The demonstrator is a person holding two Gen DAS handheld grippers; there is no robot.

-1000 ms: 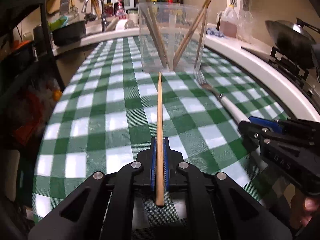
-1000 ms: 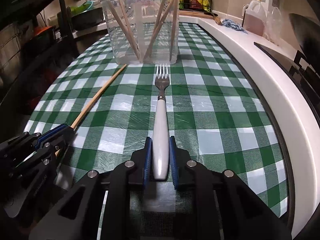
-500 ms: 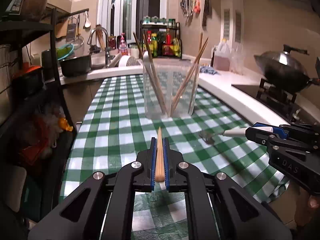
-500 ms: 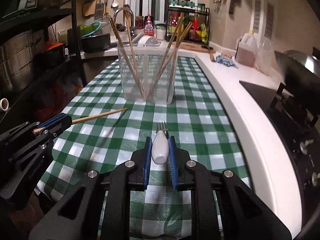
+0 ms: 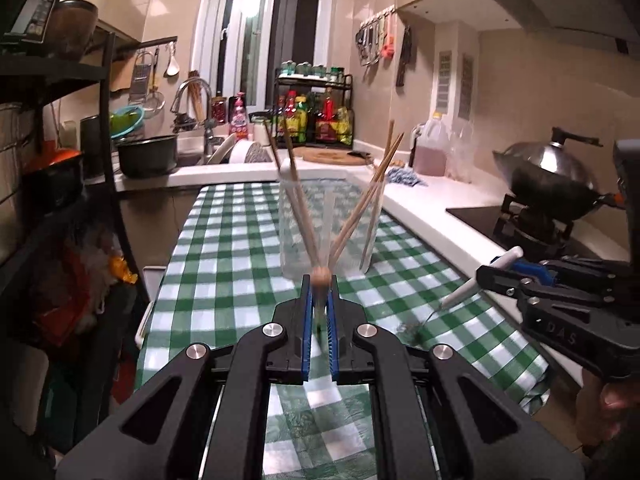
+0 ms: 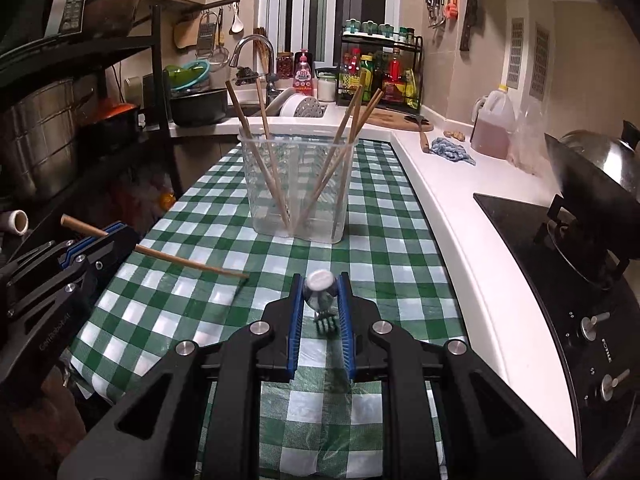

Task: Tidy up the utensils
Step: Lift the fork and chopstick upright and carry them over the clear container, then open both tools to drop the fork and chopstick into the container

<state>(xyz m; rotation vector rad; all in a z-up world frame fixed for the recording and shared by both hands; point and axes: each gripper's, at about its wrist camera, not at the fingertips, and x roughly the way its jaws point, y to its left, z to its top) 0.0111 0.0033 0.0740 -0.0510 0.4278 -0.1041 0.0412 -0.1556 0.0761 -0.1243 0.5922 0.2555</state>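
Left gripper clamps a chopstick; right gripper clamps a fork. The clear container stands at twelve o'clock of both. Both utensils tilt tip-down.

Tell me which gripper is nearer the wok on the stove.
Right. The right gripper, holding the fork, is over the table's stove-side half; the left gripper, holding a chopstick, is over the half away from the wok.
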